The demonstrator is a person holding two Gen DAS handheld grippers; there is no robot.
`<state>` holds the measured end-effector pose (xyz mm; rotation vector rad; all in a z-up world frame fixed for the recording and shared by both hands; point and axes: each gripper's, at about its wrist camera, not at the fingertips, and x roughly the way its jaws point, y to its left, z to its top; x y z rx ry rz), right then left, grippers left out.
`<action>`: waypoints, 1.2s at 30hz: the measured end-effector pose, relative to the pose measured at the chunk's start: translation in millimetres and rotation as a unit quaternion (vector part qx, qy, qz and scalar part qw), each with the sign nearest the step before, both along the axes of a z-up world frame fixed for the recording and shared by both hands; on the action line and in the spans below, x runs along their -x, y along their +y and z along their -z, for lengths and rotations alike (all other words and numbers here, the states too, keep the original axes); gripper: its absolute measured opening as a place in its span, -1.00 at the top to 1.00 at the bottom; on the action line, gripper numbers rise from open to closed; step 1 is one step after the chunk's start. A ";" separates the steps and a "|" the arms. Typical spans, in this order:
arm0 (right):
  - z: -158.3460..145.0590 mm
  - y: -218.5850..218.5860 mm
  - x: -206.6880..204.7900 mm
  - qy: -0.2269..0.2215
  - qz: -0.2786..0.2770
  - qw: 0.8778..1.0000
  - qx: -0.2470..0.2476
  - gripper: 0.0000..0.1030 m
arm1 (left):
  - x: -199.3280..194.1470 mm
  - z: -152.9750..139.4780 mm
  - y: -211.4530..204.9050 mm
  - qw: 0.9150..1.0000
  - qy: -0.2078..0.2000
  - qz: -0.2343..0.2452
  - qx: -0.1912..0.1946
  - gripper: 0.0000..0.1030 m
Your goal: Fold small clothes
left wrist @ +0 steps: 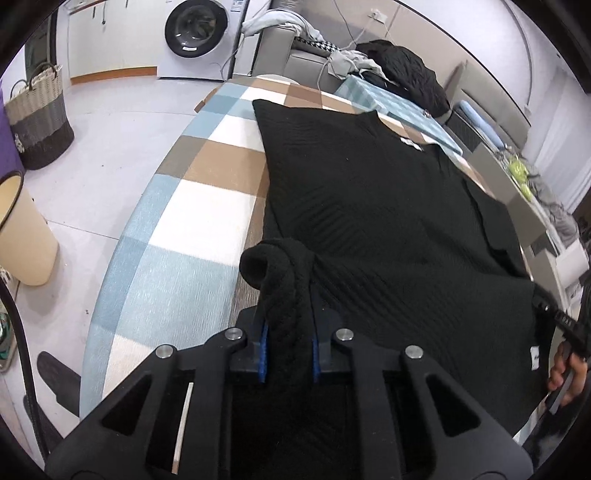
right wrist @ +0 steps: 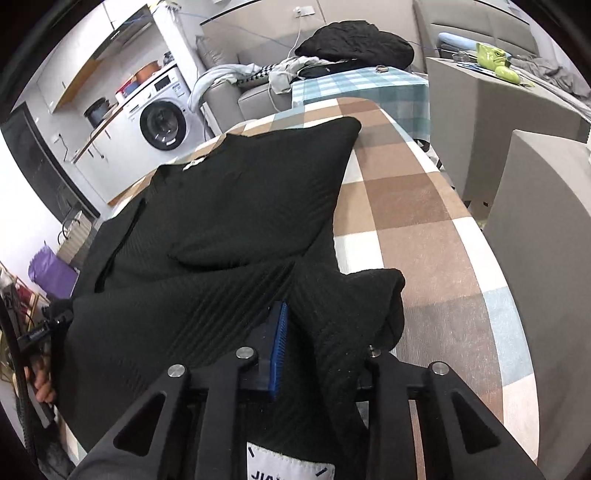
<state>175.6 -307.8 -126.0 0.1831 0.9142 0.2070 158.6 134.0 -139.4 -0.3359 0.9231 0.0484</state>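
**Black knit held by its near corners over the checked table**

A laundry room with a washing machine (left wrist: 197, 33) and a grey sofa (right wrist: 258, 92) surrounds a table (left wrist: 207, 206) under a checked cloth of blue, brown and white.

The left gripper (left wrist: 288, 347) pinches a rolled corner of the black knit garment (left wrist: 369, 206) between its blue pads, the jaws nearly pressed together on the bunched cloth. The right gripper (right wrist: 317, 354) likewise clamps the other near corner; one blue pad shows, the other is hidden under fabric.

From the tongs outward, the garment lies flat, reaching towards the table's far end, its neck label (left wrist: 412, 143) at the far side. It sits closer to the table's left edge, with bare check along the right.

To do this fold well, I would carry both corners forward together at the same height and keep the hem taut between them. They should land squarely near the shoulders, and the pinch should loosen only once the cloth rests.
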 end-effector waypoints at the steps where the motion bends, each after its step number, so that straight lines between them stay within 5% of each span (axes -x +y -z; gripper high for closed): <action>1: -0.1 -1.0 1.9 0.002 -0.002 1.000 -0.001 0.60 | 4.3 -0.3 -1.2 1.000 0.000 0.002 -0.003 0.75; 9: 2.3 -4.5 22.0 0.007 -0.010 1.000 -0.004 0.61 | 32.5 -3.5 -1.8 1.000 -0.003 -0.001 -0.009 0.72; 12: -1.6 -13.5 24.6 0.008 -0.004 1.000 -0.026 0.46 | 40.5 -10.3 7.9 1.000 -0.001 -0.018 -0.002 0.46; 15: -11.0 -25.4 40.4 -0.003 -0.004 0.999 -0.033 0.01 | 57.2 -17.4 18.5 0.999 -0.006 -0.033 -0.006 0.12; 16: -14.1 -29.8 48.6 -0.011 -0.009 0.999 -0.034 0.01 | 65.8 -19.3 21.9 0.999 -0.009 -0.038 -0.006 0.05; 24: -8.9 -45.5 94.2 -0.002 -0.030 0.999 -0.024 0.01 | 103.5 -9.3 22.3 0.999 0.000 -0.036 -0.005 0.03; 25: -7.2 -45.2 94.9 -0.002 -0.033 0.999 -0.024 0.01 | 103.8 -7.6 20.2 0.999 0.000 -0.034 -0.007 0.06; 29: -0.7 -41.6 98.6 -0.008 -0.037 0.999 -0.016 0.02 | 103.9 -6.5 14.0 1.000 -0.017 -0.025 0.002 0.78; 33: -1.6 -38.3 107.4 -0.030 -0.053 0.998 -0.002 0.84 | 116.1 -20.5 9.8 0.999 -0.051 -0.016 0.008 0.93; 36: -10.9 -37.7 120.3 -0.063 -0.077 0.995 -0.011 0.94 | 132.5 -35.3 11.2 0.997 -0.074 -0.014 0.022 0.93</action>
